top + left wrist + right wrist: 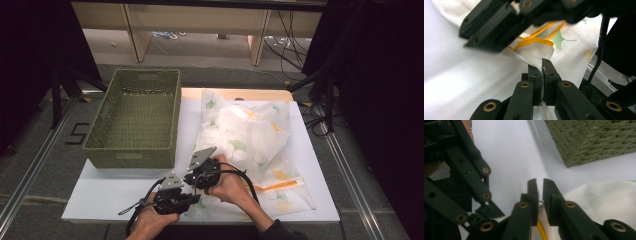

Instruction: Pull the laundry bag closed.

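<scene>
A white table (125,192) bore a green woven basket (135,120) at its left, and beside it lay a white mesh laundry bag (245,135) printed with green and yellow ginkgo leaves, stuffed full at the far end and flat at the near one, with a yellow-orange trim line near its near right corner. On the floor left of the table a black mark reading "5" (76,134) could be made out; no other writing was legible. At the bag's near left corner a person's two hands worked close together, the left gripper (192,199) and the right gripper (196,176) almost touching. The left gripper view showed what the high view could not: its jaws pressed tight on a fold of the white mesh just below the yellow-bound edge (534,42). The right gripper view showed its jaws nearly closed, a thin slit between them, over the bag's edge; whether cloth sat in that slit could not be told.
</scene>
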A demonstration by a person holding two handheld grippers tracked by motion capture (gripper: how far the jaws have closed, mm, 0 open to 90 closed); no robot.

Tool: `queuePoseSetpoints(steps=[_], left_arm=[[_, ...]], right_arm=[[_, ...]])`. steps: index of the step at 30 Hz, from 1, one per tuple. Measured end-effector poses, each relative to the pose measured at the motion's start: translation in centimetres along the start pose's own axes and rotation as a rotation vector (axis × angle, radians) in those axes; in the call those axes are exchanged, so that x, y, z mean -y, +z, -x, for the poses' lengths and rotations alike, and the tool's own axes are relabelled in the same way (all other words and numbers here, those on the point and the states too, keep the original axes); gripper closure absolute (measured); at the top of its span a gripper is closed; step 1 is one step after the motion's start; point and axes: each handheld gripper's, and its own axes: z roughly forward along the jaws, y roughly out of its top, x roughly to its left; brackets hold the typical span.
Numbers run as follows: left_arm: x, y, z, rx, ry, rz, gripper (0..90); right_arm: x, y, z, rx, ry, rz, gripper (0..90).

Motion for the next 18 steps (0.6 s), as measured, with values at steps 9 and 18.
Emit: queuePoseSetpoints(steps=[9, 18], left_arm=[[0.0, 0.0, 0.0, 0.016, -0.002, 0.012, 86.0], [-0.5, 0.6, -1.4, 0.023, -0.101, 0.021, 69.8]], right_arm=[[0.6, -1.0, 0.6, 0.026, 0.001, -0.007, 90.0], [1.1, -2.0, 1.2, 0.041, 0.018, 0.004, 88.0]])
